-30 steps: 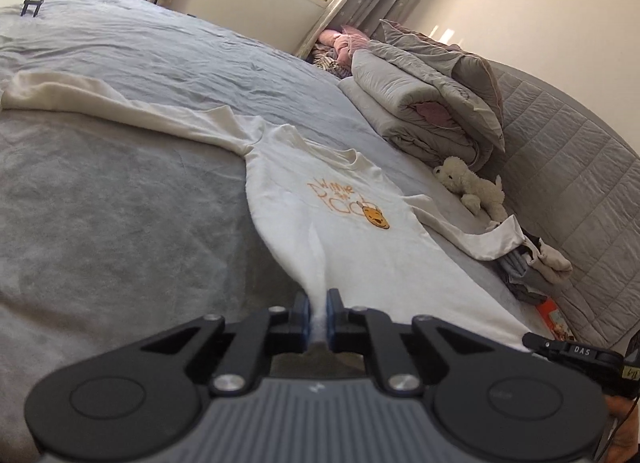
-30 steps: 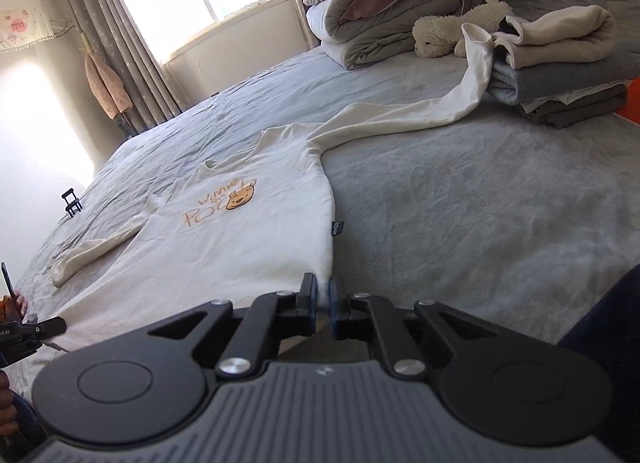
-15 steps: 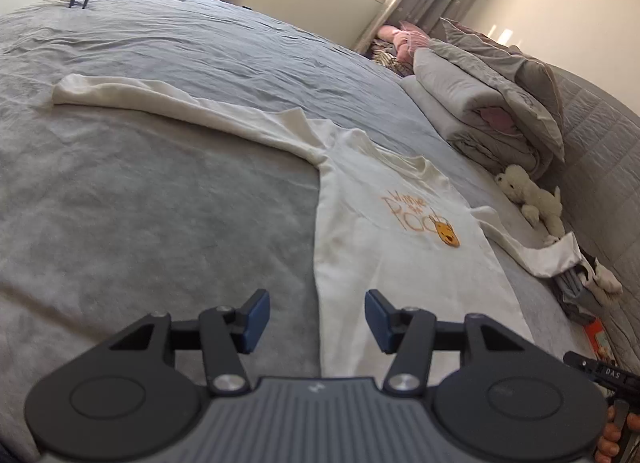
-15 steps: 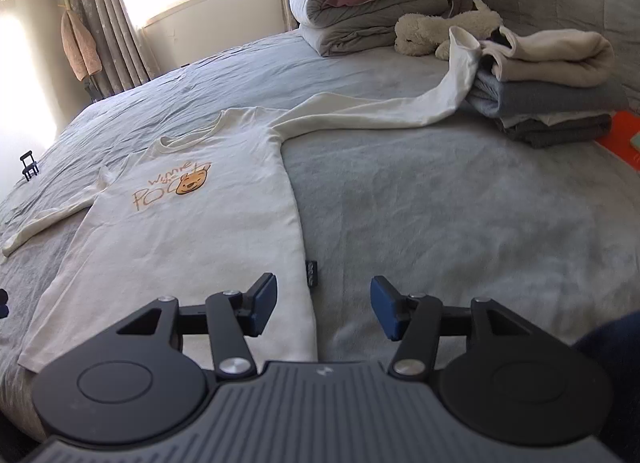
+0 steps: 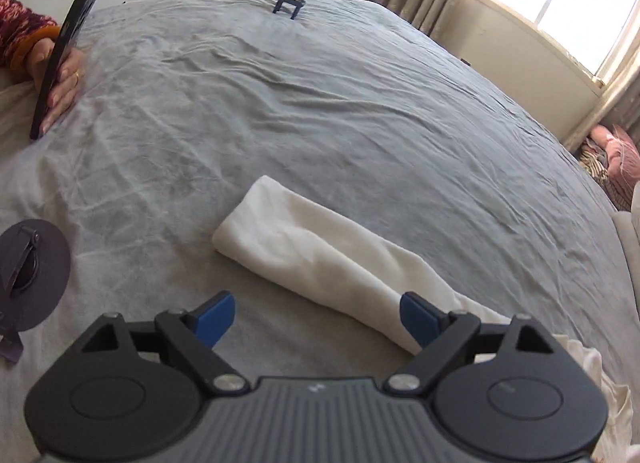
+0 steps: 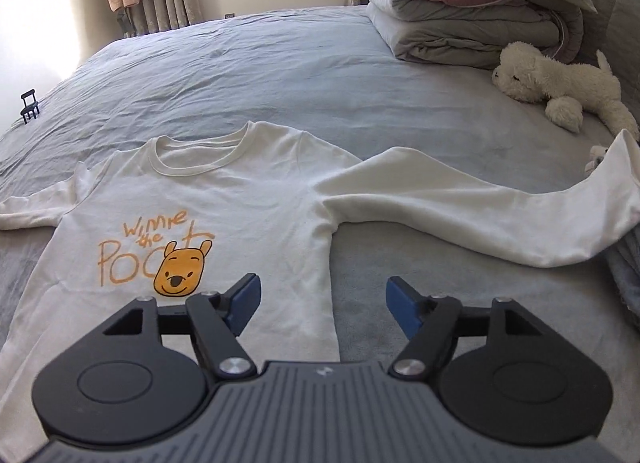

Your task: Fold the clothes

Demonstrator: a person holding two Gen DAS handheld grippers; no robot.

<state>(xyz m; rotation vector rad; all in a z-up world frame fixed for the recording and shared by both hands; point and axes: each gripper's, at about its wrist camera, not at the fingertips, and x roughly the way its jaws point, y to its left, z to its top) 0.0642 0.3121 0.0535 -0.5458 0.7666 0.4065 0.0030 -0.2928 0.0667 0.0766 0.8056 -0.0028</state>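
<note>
The cream sweatshirt [image 6: 224,231] lies face up and flat on the grey bedspread [image 6: 304,75], and its chest print reads "Winnie the Poo" in orange handwriting, the last letter lost behind a yellow bear's face [image 6: 182,271]. No other writing can be read.

Taking the sweatshirt as the landmark: beyond its collar the bedspread runs to a curtained window wall. Beyond its right sleeve [image 6: 480,215] lies a white plush dog [image 6: 560,91], with a stack of folded grey quilts [image 6: 472,11] behind that. The sleeve's cuff rises onto something at the picture's edge, too cropped to name. Far off the opposite shoulder stands a small black stand [image 6: 30,105].

In the left wrist view the other sleeve [image 5: 320,259] lies stretched out, cuff end away from the camera. Left of the cuff sits a dark round disc with a clip [image 5: 28,275]; further off, another person's hand [image 5: 56,79] in a patterned sleeve holds a dark phone [image 5: 66,47] upright on the bed edge.

The right gripper [image 6: 322,307] points down over the sweatshirt's right side seam, below the armpit, its jaws having just been opening and now apart with only flat cloth beneath. The left gripper [image 5: 316,321] points down over the left sleeve, jaws likewise just opened wide; its right pad [image 5: 418,319] seems to overlap the sleeve, though contact is unclear.
</note>
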